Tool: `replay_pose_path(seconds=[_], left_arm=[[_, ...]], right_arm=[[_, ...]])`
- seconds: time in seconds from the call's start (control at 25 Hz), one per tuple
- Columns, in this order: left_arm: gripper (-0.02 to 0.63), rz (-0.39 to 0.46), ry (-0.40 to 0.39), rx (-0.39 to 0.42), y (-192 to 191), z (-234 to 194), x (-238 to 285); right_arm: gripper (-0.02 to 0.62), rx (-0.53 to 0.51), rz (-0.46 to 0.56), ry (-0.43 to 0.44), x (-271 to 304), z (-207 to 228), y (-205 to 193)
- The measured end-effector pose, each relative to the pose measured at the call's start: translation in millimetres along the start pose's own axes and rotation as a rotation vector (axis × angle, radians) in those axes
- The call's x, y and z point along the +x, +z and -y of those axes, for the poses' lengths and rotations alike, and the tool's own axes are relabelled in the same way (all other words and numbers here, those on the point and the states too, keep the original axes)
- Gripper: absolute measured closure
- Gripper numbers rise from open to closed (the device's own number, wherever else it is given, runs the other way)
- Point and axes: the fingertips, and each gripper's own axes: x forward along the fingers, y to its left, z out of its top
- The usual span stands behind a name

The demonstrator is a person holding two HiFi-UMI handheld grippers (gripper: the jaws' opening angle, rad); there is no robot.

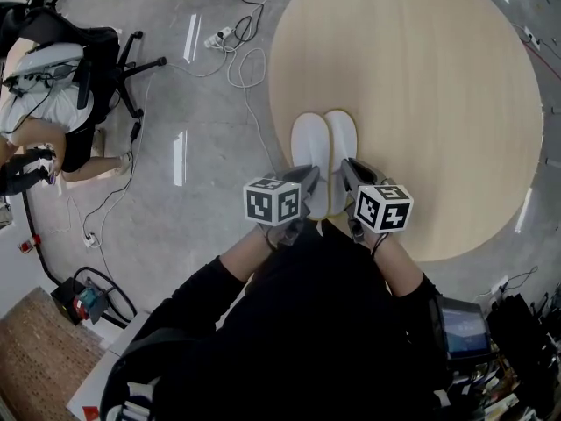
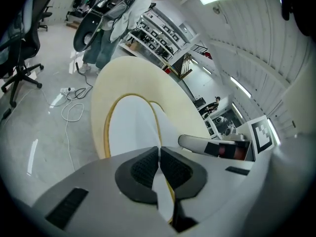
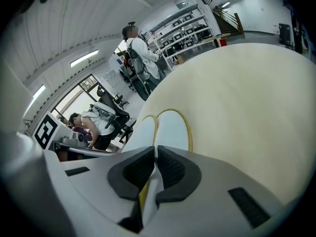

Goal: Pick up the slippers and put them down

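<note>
Two white slippers with yellow-edged soles lie side by side, toes pointing away, near the close edge of a round light wooden table (image 1: 438, 103). My left gripper (image 1: 308, 181) is shut on the heel end of the left slipper (image 1: 308, 146). The left gripper view shows white fabric and yellow trim pinched between the black pads of that gripper (image 2: 159, 153), with the left slipper (image 2: 129, 127) stretching ahead. My right gripper (image 1: 350, 174) is shut on the heel end of the right slipper (image 1: 342, 140). In the right gripper view, this gripper (image 3: 155, 154) pinches the right slipper (image 3: 174, 130).
The table's near edge runs just under both grippers. On the grey floor to the left stand a black office chair (image 1: 98, 58) and a seated person (image 1: 53, 125), with loose cables (image 1: 237, 38) nearby. A person with a backpack (image 3: 140, 58) stands beyond the table by shelves.
</note>
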Motion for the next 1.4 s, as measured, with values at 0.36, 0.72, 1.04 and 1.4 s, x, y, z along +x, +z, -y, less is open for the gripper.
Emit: replay_pose_path(seconds=[0.36,0.72,1.04,1.4], left_arm=[[0.574,0.050,-0.099,0.056,26,35,-17],[0.574,0.030,-0.235,0.115,39,81,-14],[0.572,-0.041,-0.292,0.178,8,133,6],[0.572,0.005,-0.289,0.281,-36,215,0]], right_arm=[[0.565,0.076,0.140,-0.041,-52,8,31],[0.565,0.142,0.323,-0.184,-126,26,56],[0.565,0.255,0.430,-0.274,-213,62,14],[0.565,0.267,0.586,-0.202,-305,71,-15]])
